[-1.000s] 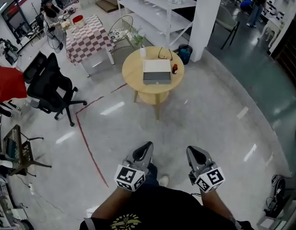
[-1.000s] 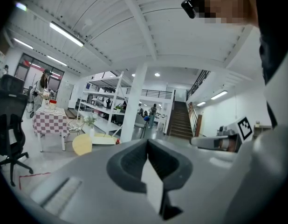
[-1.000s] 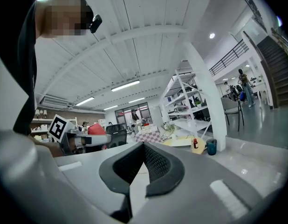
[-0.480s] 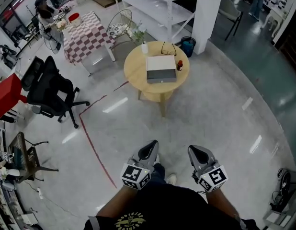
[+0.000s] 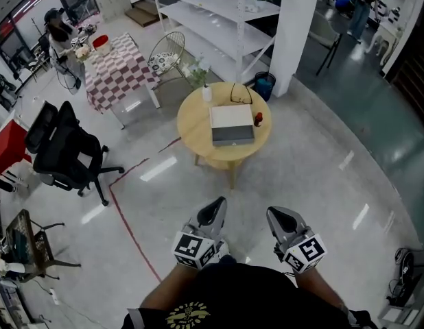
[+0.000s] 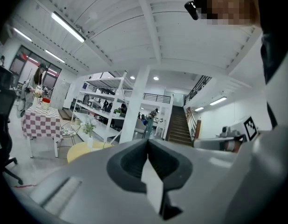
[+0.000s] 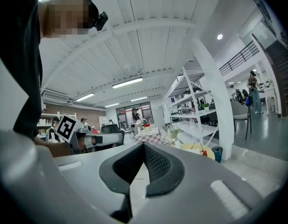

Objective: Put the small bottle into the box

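A small red bottle (image 5: 258, 118) stands on the round yellow table (image 5: 198, 125), just right of a closed white and grey box (image 5: 232, 124). Both are far ahead of me across the floor. My left gripper (image 5: 214, 212) and right gripper (image 5: 278, 218) are held close to my body at the bottom of the head view, side by side, both shut with nothing in them. In the left gripper view the left gripper (image 6: 147, 142) has its jaws meeting on nothing. The right gripper (image 7: 144, 146) looks the same, with the bottle (image 7: 205, 153) tiny in the distance.
A white vase with a plant (image 5: 206, 91) and a pair of glasses (image 5: 241, 93) share the table. A black office chair (image 5: 64, 157), a checkered table (image 5: 116, 70), a wire chair (image 5: 167, 50), white shelving (image 5: 219, 19), a pillar (image 5: 294, 26) and a blue bin (image 5: 264, 84) surround it.
The view has shifted as the person moves over the floor; the table sits slightly lower and more to the right. Both grippers stay shut and keep their place near the body.
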`<control>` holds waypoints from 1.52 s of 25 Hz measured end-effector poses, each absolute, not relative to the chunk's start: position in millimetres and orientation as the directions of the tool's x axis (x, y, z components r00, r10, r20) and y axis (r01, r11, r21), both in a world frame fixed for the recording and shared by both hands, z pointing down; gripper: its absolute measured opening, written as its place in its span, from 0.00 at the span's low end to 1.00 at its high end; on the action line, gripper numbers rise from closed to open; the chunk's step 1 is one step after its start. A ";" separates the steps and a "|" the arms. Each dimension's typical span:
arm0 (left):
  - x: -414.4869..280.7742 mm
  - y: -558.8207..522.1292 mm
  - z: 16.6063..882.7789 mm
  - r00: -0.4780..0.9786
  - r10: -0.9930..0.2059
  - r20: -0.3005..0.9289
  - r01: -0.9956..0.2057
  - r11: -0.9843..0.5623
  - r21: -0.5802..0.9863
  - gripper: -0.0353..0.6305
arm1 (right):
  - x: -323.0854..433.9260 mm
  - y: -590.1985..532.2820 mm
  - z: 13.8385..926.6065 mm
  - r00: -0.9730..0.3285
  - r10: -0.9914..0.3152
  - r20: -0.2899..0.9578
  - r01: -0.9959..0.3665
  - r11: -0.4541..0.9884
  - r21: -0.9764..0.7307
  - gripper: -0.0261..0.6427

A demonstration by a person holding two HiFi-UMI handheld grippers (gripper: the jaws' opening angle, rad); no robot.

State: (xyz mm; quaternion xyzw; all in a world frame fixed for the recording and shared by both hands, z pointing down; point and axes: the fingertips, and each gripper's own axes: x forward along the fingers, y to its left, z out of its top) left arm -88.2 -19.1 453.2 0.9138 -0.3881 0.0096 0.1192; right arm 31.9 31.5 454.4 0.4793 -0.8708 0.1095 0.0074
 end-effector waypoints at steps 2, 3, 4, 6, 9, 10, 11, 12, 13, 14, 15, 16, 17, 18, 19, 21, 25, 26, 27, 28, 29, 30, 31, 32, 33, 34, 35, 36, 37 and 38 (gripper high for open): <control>-96.2 -36.0 445.3 0.700 -0.709 0.087 -0.709 -0.673 0.212 0.05 | 26.0 16.1 447.8 -0.533 -0.839 0.112 -0.841 0.511 -0.178 0.05; -99.6 -44.0 441.8 0.701 -0.709 0.078 -0.706 -0.675 0.213 0.05 | 23.4 8.9 444.5 -0.529 -0.842 0.108 -0.844 0.507 -0.175 0.05; -102.8 -50.7 439.0 0.703 -0.707 0.074 -0.704 -0.678 0.213 0.05 | 20.7 2.9 441.9 -0.525 -0.845 0.104 -0.846 0.504 -0.172 0.05; -107.5 -59.5 437.1 0.709 -0.701 0.073 -0.698 -0.684 0.211 0.05 | 15.3 -4.9 440.6 -0.516 -0.851 0.100 -0.851 0.496 -0.170 0.05; -110.3 -68.0 441.9 0.716 -0.693 0.083 -0.691 -0.688 0.222 0.05 | 10.2 -12.8 446.3 -0.510 -0.853 0.110 -0.854 0.488 -0.181 0.05; -109.4 -71.0 444.1 0.719 -0.689 0.087 -0.688 -0.689 0.227 0.05 | 10.6 -15.9 447.6 -0.510 -0.853 0.113 -0.854 0.487 -0.182 0.05; -107.7 -74.3 446.9 0.722 -0.685 0.092 -0.685 -0.691 0.230 0.05 | 12.1 -19.7 448.1 -0.508 -0.854 0.115 -0.856 0.485 -0.181 0.05; -105.5 -77.8 450.4 0.725 -0.681 0.100 -0.683 -0.693 0.230 0.05 | 14.2 -23.9 448.5 -0.504 -0.856 0.116 -0.858 0.481 -0.181 0.05; -103.2 -81.4 454.2 0.728 -0.677 0.110 -0.681 -0.695 0.231 0.05 | 16.6 -28.1 449.5 -0.500 -0.858 0.117 -0.860 0.475 -0.185 0.05; -101.1 -84.9 457.5 0.730 -0.673 0.121 -0.679 -0.695 0.234 0.05 | 19.0 -32.3 450.8 -0.494 -0.861 0.120 -0.862 0.468 -0.193 0.05; -98.9 -88.2 459.6 0.732 -0.669 0.129 -0.678 -0.696 0.237 0.05 | 21.2 -36.5 452.4 -0.491 -0.863 0.122 -0.863 0.462 -0.203 0.05; -96.4 -91.4 460.5 0.734 -0.666 0.132 -0.676 -0.698 0.237 0.05 | 23.3 -40.8 454.5 -0.490 -0.863 0.124 -0.863 0.460 -0.210 0.05; -93.8 -94.6 460.5 0.735 -0.665 0.133 -0.676 -0.700 0.232 0.05 | 25.4 -45.4 457.0 -0.491 -0.862 0.124 -0.862 0.460 -0.215 0.05; -91.8 -98.0 460.2 0.734 -0.666 0.134 -0.677 -0.701 0.224 0.05 | 27.1 -50.4 459.8 -0.494 -0.861 0.124 -0.859 0.462 -0.220 0.05; -91.0 -101.8 459.3 0.731 -0.669 0.138 -0.681 -0.699 0.216 0.05 | 27.9 -56.0 462.1 -0.498 -0.859 0.122 -0.856 0.464 -0.227 0.05; -90.4 -107.8 452.1 0.727 -0.673 0.138 -0.686 -0.697 0.208 0.05 | 27.5 -66.8 461.0 -0.509 -0.854 0.110 -0.846 0.473 -0.248 0.05; -79.5 -114.1 439.5 0.736 -0.669 0.105 -0.676 -0.715 0.180 0.05 | 31.8 -80.1 449.9 -0.527 -0.847 0.071 -0.834 0.500 -0.234 0.05; -76.9 -116.2 441.8 0.734 -0.671 0.110 -0.678 -0.711 0.184 0.05 | 34.2 -80.5 449.8 -0.526 -0.848 0.070 -0.835 0.498 -0.234 0.05; -73.9 -117.6 443.7 0.734 -0.670 0.112 -0.678 -0.710 0.193 0.05 | 37.3 -79.6 450.9 -0.523 -0.849 0.071 -0.836 0.495 -0.237 0.05; -69.6 -118.6 444.3 0.738 -0.665 0.112 -0.672 -0.713 0.199 0.05 | 41.2 -78.8 452.6 -0.519 -0.852 0.074 -0.839 0.490 -0.239 0.05; -64.2 -119.3 443.9 0.746 -0.656 0.110 -0.664 -0.721 0.198 0.05 | 45.7 -78.8 454.4 -0.512 -0.855 0.080 -0.843 0.483 -0.239 0.05; -58.6 -119.2 443.6 0.756 -0.646 0.110 -0.654 -0.732 0.192 0.05 | 50.2 -79.2 455.9 -0.506 -0.858 0.086 -0.847 0.475 -0.240 0.05; -54.0 -118.2 444.5 0.764 -0.636 0.111 -0.644 -0.741 0.187 0.05 | 54.0 -79.3 457.5 -0.499 -0.862 0.091 -0.850 0.467 -0.245 0.05; -50.7 -116.6 446.5 0.769 -0.629 0.113 -0.638 -0.747 0.188 0.05 | 56.8 -78.9 459.0 -0.494 -0.864 0.094 -0.852 0.460 -0.251 0.05; -48.4 -115.4 448.7 0.773 -0.624 0.116 -0.634 -0.748 0.195 0.05 | 58.2 -78.3 460.2 -0.491 -0.866 0.096 -0.853 0.455 -0.255 0.05; -46.7 -114.9 450.6 0.774 -0.622 0.120 -0.632 -0.748 0.204 0.05 | 58.5 -77.8 460.8 -0.490 -0.866 0.097 -0.854 0.454 -0.256 0.05; -45.4 -114.9 452.8 0.776 -0.619 0.124 -0.630 -0.747 0.210 0.05 | 57.8 -77.1 461.0 -0.490 -0.866 0.099 -0.854 0.454 -0.254 0.05; -44.4 -114.9 455.1 0.778 -0.615 0.128 -0.627 -0.749 0.213 0.05 | 56.7 -76.2 461.1 -0.491 -0.865 0.101 -0.854 0.456 -0.250 0.05; -43.5 -114.8 456.7 0.781 -0.612 0.129 -0.624 -0.751 0.215 0.05 | 55.8 -75.0 461.4 -0.493 -0.864 0.104 -0.854 0.458 -0.246 0.05; -42.8 -115.0 457.3 0.783 -0.610 0.127 -0.622 -0.753 0.216 0.05 | 55.7 -74.0 462.0 -0.493 -0.863 0.108 -0.855 0.458 -0.243 0.05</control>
